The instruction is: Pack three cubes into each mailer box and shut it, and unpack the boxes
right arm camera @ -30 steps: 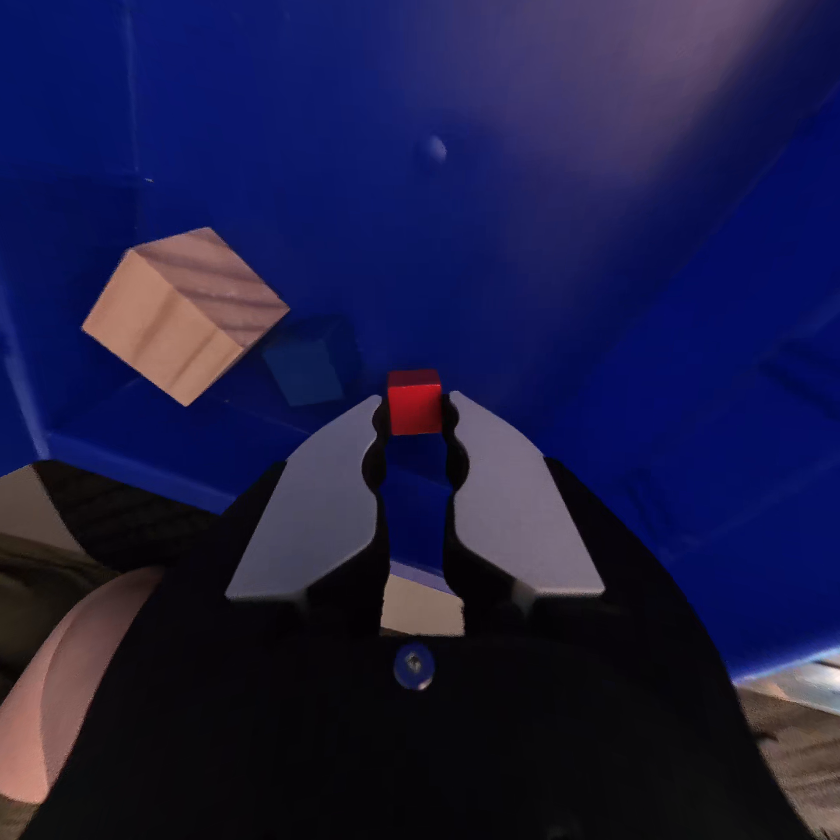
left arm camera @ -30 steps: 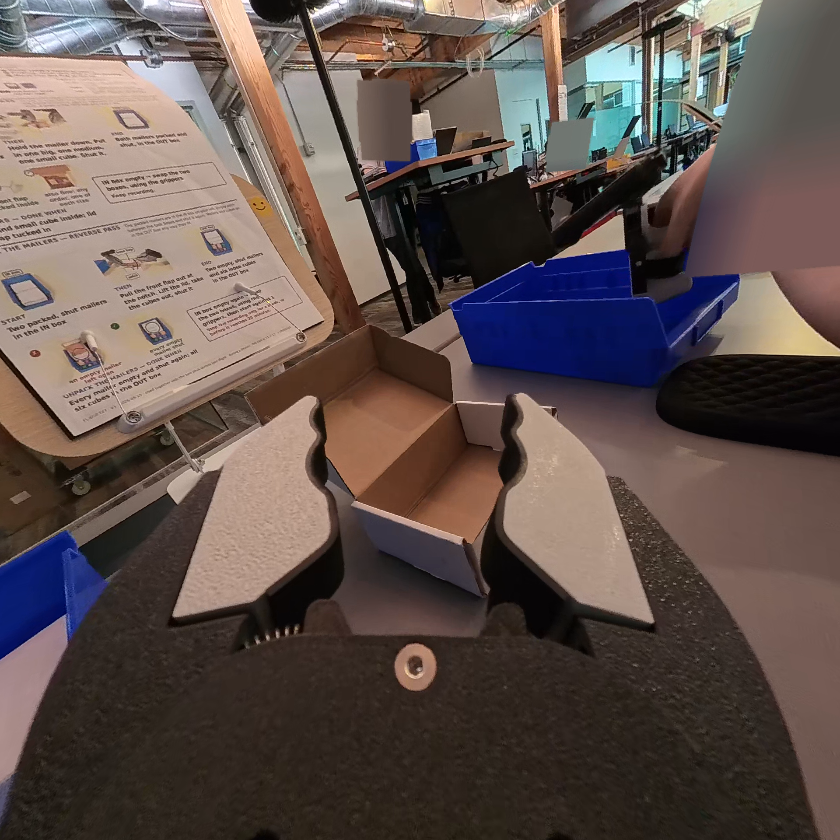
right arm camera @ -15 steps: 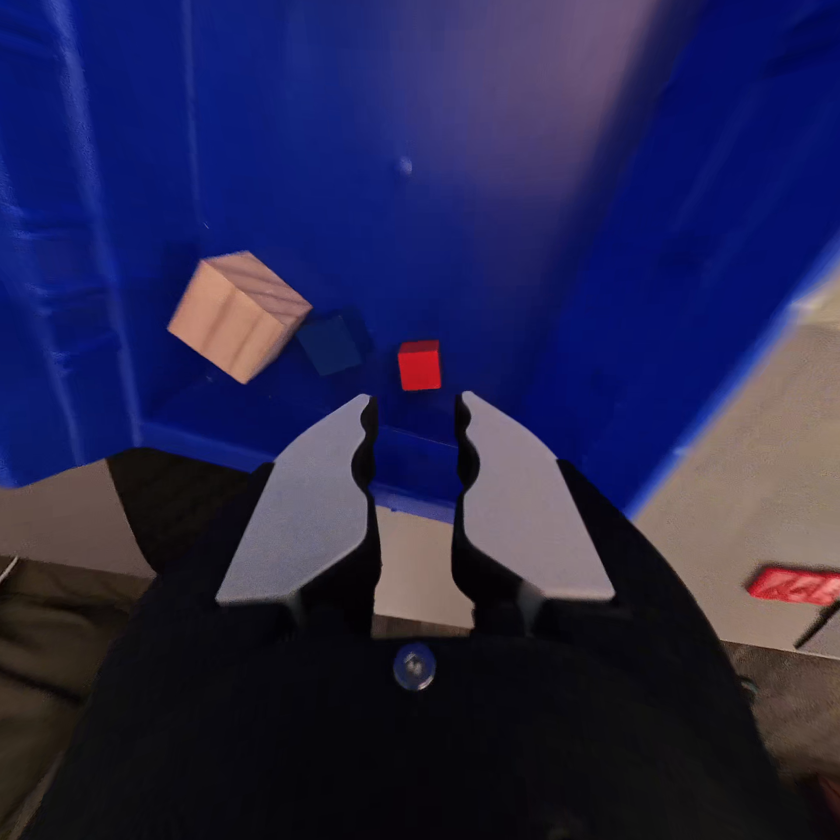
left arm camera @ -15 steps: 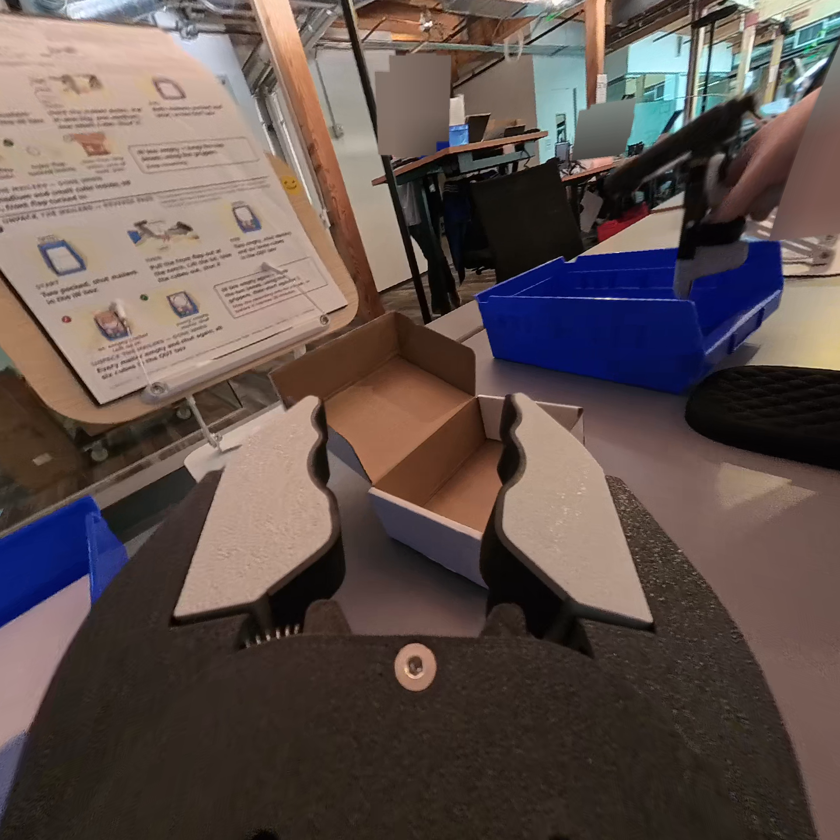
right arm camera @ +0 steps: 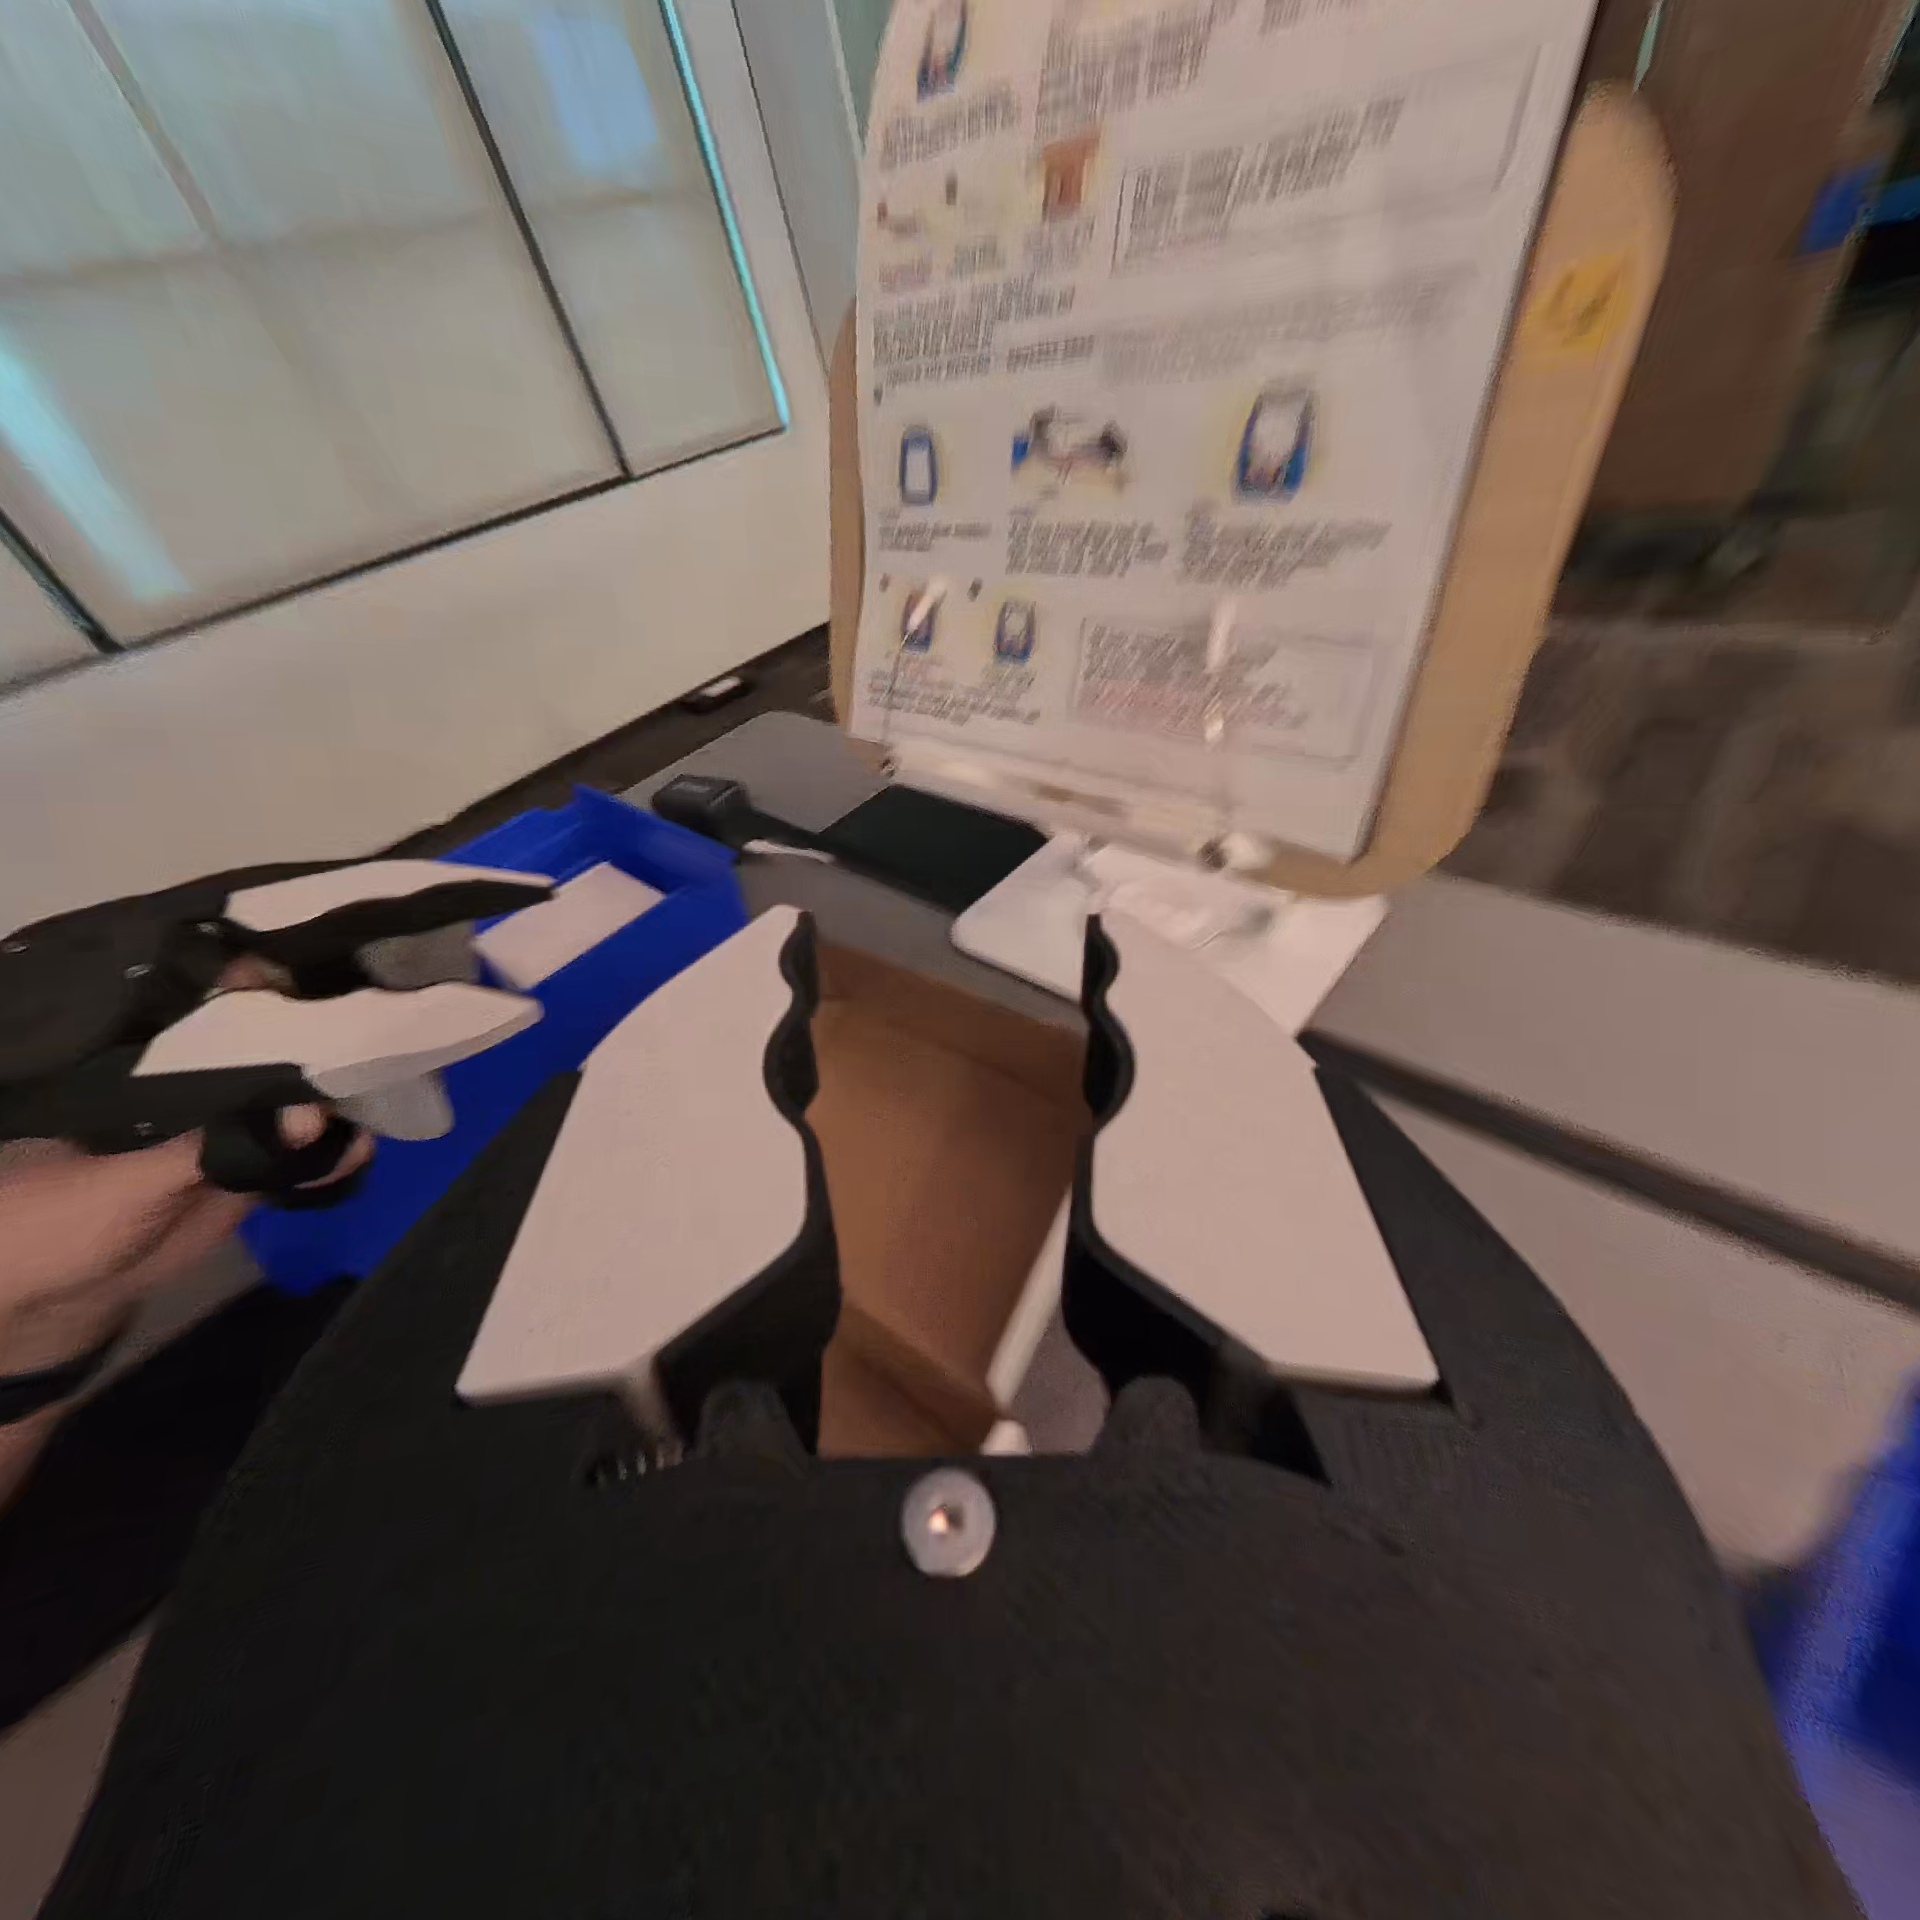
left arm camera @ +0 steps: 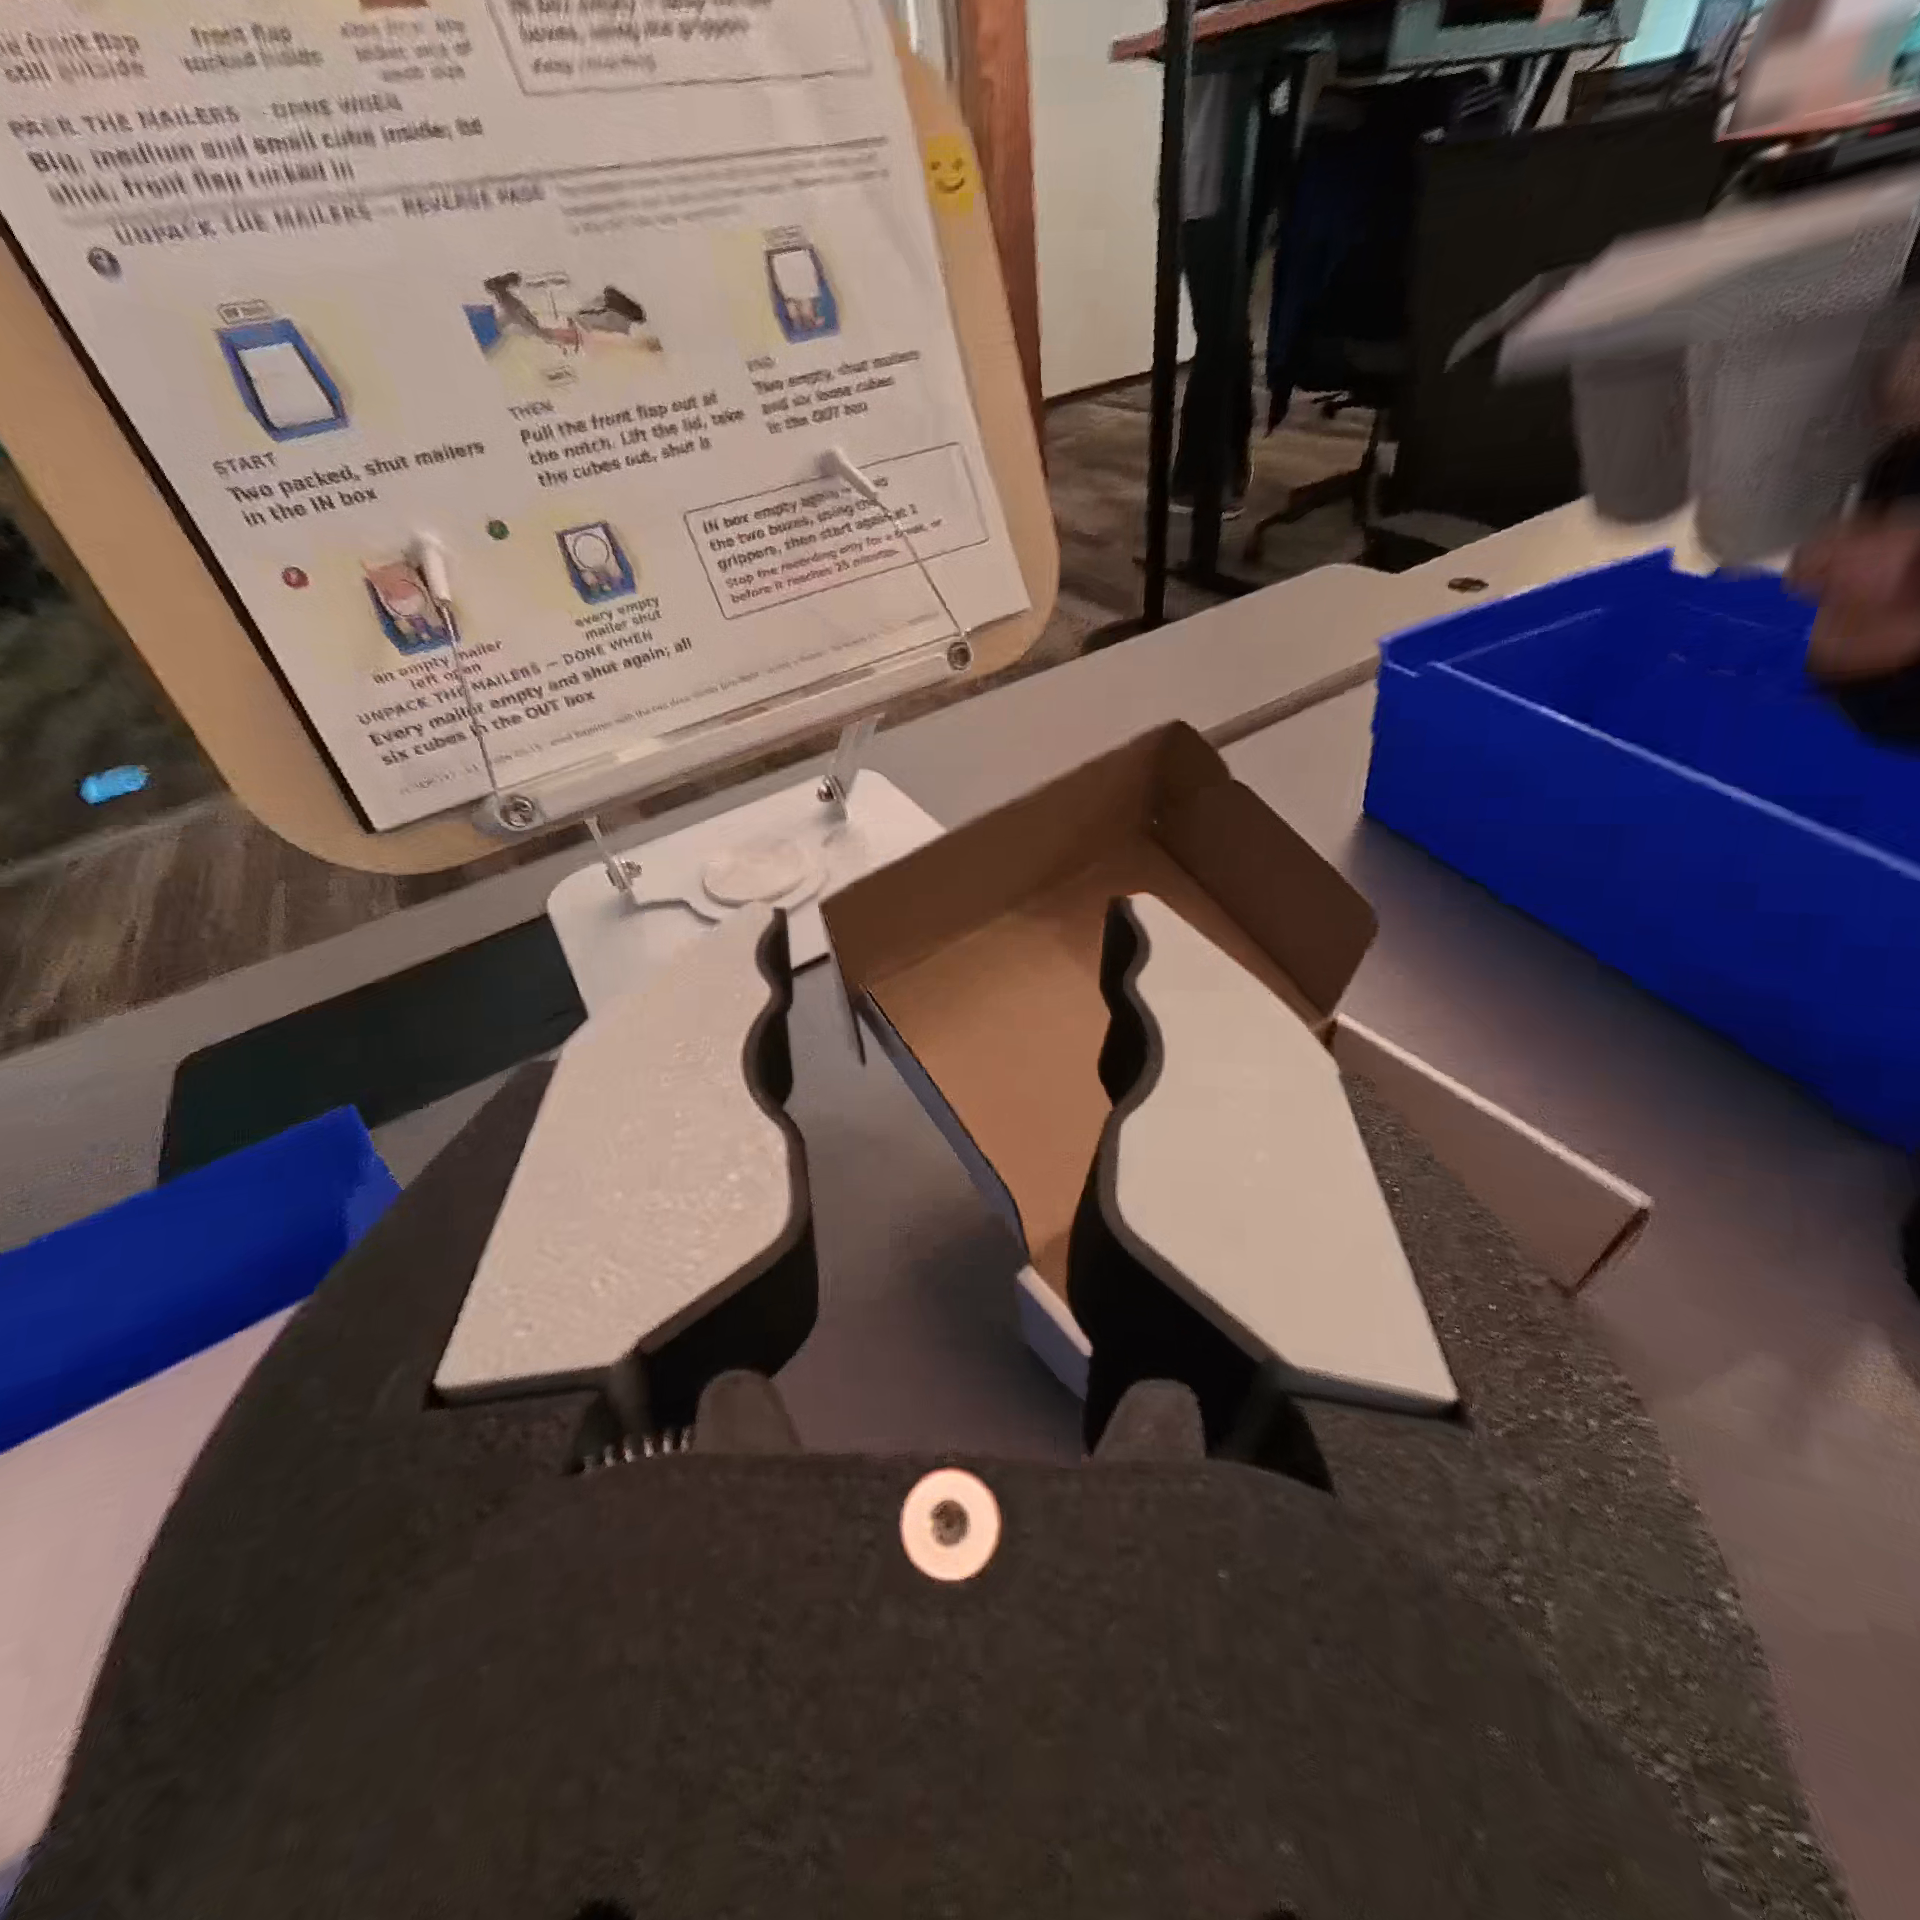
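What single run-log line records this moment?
left gripper: open, empty | right gripper: open, empty | open brown cardboard mailer box: no cubes visible | blue plastic bin: beside box

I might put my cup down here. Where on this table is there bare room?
The grey table lies bare right of the open mailer box, short of the blue bin. The far edge behind that bin looks free too. Around the box, the sign stand and both tongs it is crowded.

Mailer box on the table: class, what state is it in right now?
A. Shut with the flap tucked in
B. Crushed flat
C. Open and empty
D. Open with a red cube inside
C: the mailer box has its lid up and shows only bare brown cardboard inside.
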A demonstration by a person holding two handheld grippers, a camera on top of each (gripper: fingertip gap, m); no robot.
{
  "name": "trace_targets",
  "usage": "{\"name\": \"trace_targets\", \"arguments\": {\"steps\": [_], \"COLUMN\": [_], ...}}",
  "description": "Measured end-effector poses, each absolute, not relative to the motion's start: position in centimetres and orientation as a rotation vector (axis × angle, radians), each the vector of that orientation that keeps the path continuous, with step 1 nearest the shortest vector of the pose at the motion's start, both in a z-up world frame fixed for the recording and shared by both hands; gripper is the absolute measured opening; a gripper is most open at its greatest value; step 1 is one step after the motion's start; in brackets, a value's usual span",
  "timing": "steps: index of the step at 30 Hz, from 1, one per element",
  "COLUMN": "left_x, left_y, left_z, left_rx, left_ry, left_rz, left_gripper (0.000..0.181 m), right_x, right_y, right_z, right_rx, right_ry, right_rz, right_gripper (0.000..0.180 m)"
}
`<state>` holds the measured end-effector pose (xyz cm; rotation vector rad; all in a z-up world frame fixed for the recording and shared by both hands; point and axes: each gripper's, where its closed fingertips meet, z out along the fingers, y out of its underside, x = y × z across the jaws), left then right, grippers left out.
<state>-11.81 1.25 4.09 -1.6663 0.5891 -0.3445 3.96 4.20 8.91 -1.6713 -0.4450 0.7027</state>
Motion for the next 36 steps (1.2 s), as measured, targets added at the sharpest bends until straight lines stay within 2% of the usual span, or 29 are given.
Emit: {"name": "trace_targets", "arguments": {"steps": [1, 6, 11, 16, 20, 23, 27, 30, 36], "left_x": [-11.6, -12.6, -12.9, -11.5, -11.3, -11.1, -10.8, -11.4, -11.1], "left_y": [2.0, 4.4, 4.8, 4.0, 4.2, 4.4, 4.3, 4.6, 4.9], "left_z": [4.3, 3.8, -0.9, -1.4, -2.3, -2.9, -2.8, -2.5, -3.1], "left_rx": [-1.703, -1.688, -1.847, -1.814, -1.838, -1.840, -1.782, -1.735, -1.730], "left_ry": [0.558, 0.324, 0.347, 0.322, 0.307, 0.254, 0.184, 0.139, 0.133], "left_rz": [-0.379, -0.593, -0.603, -0.710, -0.736, -0.816, -1.003, -1.035, -1.074], "left_gripper": [0.058, 0.054, 0.053, 0.055, 0.066, 0.066, 0.066, 0.067, 0.076], "right_x": [2.8, 3.6, 3.2, 4.2, 3.5, 2.7, 2.0, 2.7, 2.7], "right_y": [4.8, 7.7, 7.3, 7.8, 7.3, 7.0, 6.2, 6.4, 6.8], "right_z": [7.3, 0.9, -2.1, -1.2, -2.3, -3.8, -3.4, -3.9, -4.1], "right_rx": [-1.729, -1.914, -2.078, -1.984, -1.925, -1.930, -1.839, -1.820, -1.791], "right_ry": [-0.433, -0.388, -0.418, -0.258, -0.199, -0.205, -0.150, -0.133, -0.155], "right_rz": [0.747, 0.590, 0.723, 0.850, 0.996, 1.056, 1.312, 1.307, 1.301], "right_gripper": [0.051, 0.052, 0.047, 0.044, 0.054, 0.063, 0.061, 0.054, 0.054]}}
